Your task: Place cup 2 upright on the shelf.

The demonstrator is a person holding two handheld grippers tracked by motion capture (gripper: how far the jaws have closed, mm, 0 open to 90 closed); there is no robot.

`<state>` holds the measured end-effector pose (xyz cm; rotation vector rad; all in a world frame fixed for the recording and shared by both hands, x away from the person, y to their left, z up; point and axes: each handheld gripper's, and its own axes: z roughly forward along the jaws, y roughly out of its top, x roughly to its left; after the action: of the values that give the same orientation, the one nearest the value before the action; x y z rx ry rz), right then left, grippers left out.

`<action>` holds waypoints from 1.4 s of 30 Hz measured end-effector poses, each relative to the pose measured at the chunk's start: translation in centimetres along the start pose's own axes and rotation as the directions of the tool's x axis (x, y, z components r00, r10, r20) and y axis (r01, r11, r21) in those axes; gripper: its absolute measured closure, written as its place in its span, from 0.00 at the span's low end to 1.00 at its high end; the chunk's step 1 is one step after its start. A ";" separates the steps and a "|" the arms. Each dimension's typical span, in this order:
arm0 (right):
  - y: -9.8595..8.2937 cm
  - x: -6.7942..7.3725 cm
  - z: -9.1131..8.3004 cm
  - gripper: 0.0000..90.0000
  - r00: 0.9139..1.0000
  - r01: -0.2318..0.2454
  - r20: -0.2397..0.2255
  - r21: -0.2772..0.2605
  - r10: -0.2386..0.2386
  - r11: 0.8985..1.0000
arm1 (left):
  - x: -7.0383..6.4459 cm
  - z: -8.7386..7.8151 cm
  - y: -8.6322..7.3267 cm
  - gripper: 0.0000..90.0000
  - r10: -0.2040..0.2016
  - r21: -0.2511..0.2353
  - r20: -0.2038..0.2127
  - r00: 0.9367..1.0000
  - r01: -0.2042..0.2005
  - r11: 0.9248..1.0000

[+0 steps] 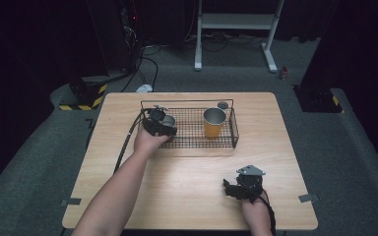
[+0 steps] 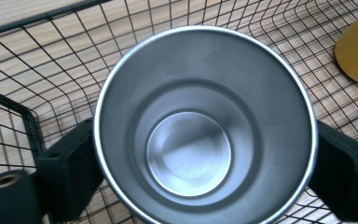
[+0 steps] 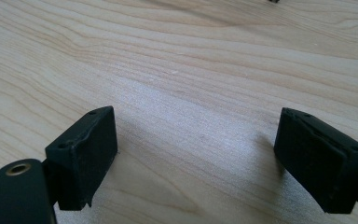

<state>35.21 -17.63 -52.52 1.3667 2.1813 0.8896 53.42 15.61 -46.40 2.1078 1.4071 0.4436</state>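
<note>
Bench [image 1: 187,182]: pale wood, four-sided, standing on grey carpet. We hold a gripper in each hand.

Basket [image 1: 234,129]: black wire, low-walled, sitting toward the far edge of the bench, roughly centred left to right. Inside it, near its right end, an orange cup [image 1: 213,123] stands upright with a metal rim. Just beyond that cup, by the basket's far wall, a small dark round thing [image 1: 222,105]; too small for us to tell what it is.

Left gripper [image 1: 160,123]: over the basket's left end, our left hand [image 1: 148,141] behind it at the basket's near wall. Its fingers [image 2: 67,175] are clamped on a steel cup [image 2: 205,126], one on each side of the cup wall, just under the rim. In the left gripper view we look straight down into the cup: brushed metal inside, empty, round bottom in sight. Basket mesh shows all around it, with bench wood beneath the wires, and the orange cup's side at the upper right. Whether the steel cup's base touches the mesh, we cannot tell.

Right gripper [image 1: 234,188]: near the bench's near right corner, well apart from the basket. Its fingers [image 3: 86,154] stand wide apart with bare wood between them, close above the bench.
</note>
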 end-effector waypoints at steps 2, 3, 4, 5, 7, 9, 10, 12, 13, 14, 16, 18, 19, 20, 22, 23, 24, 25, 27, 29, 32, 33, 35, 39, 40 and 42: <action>0.0 0.0 0.0 0.15 1.000 0.000 0.000 0.000 0.000 1.000 | -0.1 0.0 0.0 0.05 -0.002 -0.015 0.004 1.000 0.002 1.000; 0.0 0.0 0.0 0.15 1.000 0.000 0.000 0.000 0.000 1.000 | -0.1 -0.2 0.0 0.04 0.001 -0.027 0.008 1.000 -0.001 1.000; 0.0 0.0 0.0 0.15 1.000 0.000 0.000 0.000 0.000 1.000 | -0.1 -0.2 0.0 0.03 0.000 -0.032 0.007 1.000 0.000 0.999; 0.0 0.0 0.0 0.15 1.000 0.000 0.000 0.000 0.000 1.000 | -0.1 -0.4 0.1 0.02 0.003 -0.041 0.009 1.000 -0.003 0.999; 0.0 0.0 0.0 0.15 1.000 0.000 -0.001 0.000 0.000 1.000 | -0.1 -0.9 0.3 0.01 -0.002 -0.070 0.000 1.000 0.002 0.998; 0.0 0.0 0.0 0.15 1.000 0.000 0.000 0.002 0.000 1.000 | -0.1 -1.4 0.5 0.01 -0.002 -0.098 -0.005 1.000 0.002 0.995; 0.0 0.0 0.0 0.15 1.000 0.000 -0.001 0.000 0.000 1.000 | -0.1 -1.6 0.5 0.01 0.004 -0.105 -0.002 1.000 -0.005 0.994; 0.0 0.0 0.0 0.15 1.000 0.000 0.000 0.000 0.000 1.000 | -0.1 -1.9 0.6 0.01 0.007 -0.120 -0.003 1.000 -0.007 0.993; 0.0 0.0 0.0 0.15 1.000 0.000 -0.001 0.001 0.000 1.000 | -0.1 -2.1 0.7 0.01 0.012 -0.128 -0.003 1.000 -0.013 0.992; 0.0 0.0 0.0 0.15 1.000 0.000 0.000 0.000 0.000 1.000 | -0.2 -2.2 0.7 0.01 0.016 -0.132 -0.007 1.000 -0.017 0.991; 0.0 0.0 0.0 0.15 1.000 0.000 0.000 0.000 0.000 1.000 | -0.2 -2.7 0.8 0.01 0.015 -0.154 -0.011 1.000 -0.017 0.988; 0.0 0.0 0.0 0.15 1.000 0.000 0.000 0.000 0.000 1.000 | -0.2 -3.0 0.9 0.01 0.012 -0.175 -0.013 1.000 -0.014 0.984; 0.0 0.0 0.0 0.15 1.000 0.000 0.000 0.000 0.000 1.000 | -0.3 -3.2 1.0 0.01 0.015 -0.181 -0.017 1.000 -0.018 0.983; 0.0 0.0 0.0 0.15 1.000 0.000 0.000 0.000 0.000 1.000 | -0.4 -3.4 1.0 0.01 0.015 -0.195 -0.022 1.000 -0.019 0.981; 0.0 0.0 0.0 0.15 1.000 0.000 0.000 0.000 0.000 1.000 | -0.4 -3.8 1.1 0.01 0.017 -0.208 -0.017 1.000 -0.020 0.978; 0.0 0.0 0.0 0.15 1.000 0.000 0.000 0.000 0.000 1.000 | -0.4 -4.0 1.1 0.01 0.018 -0.219 -0.015 1.000 -0.021 0.976; 0.0 0.0 0.0 0.15 1.000 0.000 0.000 0.000 0.000 1.000 | -0.5 -4.1 1.2 0.01 0.019 -0.224 -0.013 1.000 -0.021 0.974; 0.0 0.0 0.0 0.15 1.000 0.000 0.000 0.000 0.000 1.000 | -0.5 -4.3 1.2 0.01 0.027 -0.226 -0.015 1.000 -0.029 0.974; 0.0 0.0 0.0 0.15 1.000 0.000 0.000 0.000 0.000 1.000 | -0.6 -4.5 1.2 0.01 0.032 -0.228 -0.010 0.999 -0.034 0.973; 0.0 0.0 0.0 0.15 1.000 0.000 -0.001 0.000 0.000 1.000 | -0.7 -4.7 1.1 0.01 0.039 -0.234 -0.009 0.999 -0.040 0.971; 0.0 0.0 0.0 0.15 1.000 0.000 -0.001 0.000 0.000 1.000 | -0.8 -5.2 1.1 0.01 0.039 -0.243 0.002 0.999 -0.038 0.969; 0.0 0.0 0.0 0.15 1.000 0.000 -0.001 0.000 0.000 1.000 | -0.8 -5.4 1.1 0.01 0.040 -0.245 0.003 0.999 -0.038 0.969; 0.0 0.0 0.0 0.15 1.000 0.000 0.000 0.000 0.000 1.000 | -0.9 -5.7 1.0 0.01 0.045 -0.254 0.000 0.999 -0.043 0.966; 0.0 0.0 0.0 0.15 1.000 0.000 0.000 0.000 0.000 1.000 | -1.0 -6.2 0.6 0.01 0.054 -0.265 0.001 0.999 -0.051 0.963; 0.0 0.0 0.0 0.15 1.000 0.000 0.000 0.000 0.000 1.000 | -1.0 -6.3 0.5 0.01 0.052 -0.266 0.001 0.999 -0.050 0.963; 0.0 0.0 0.0 0.15 1.000 0.000 0.000 0.000 0.000 1.000 | -0.8 -6.5 0.2 0.01 0.053 -0.267 0.003 0.999 -0.051 0.962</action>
<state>35.22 -17.63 -52.52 1.3669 2.1818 0.8898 49.63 16.53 -41.13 1.9277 1.2130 0.6068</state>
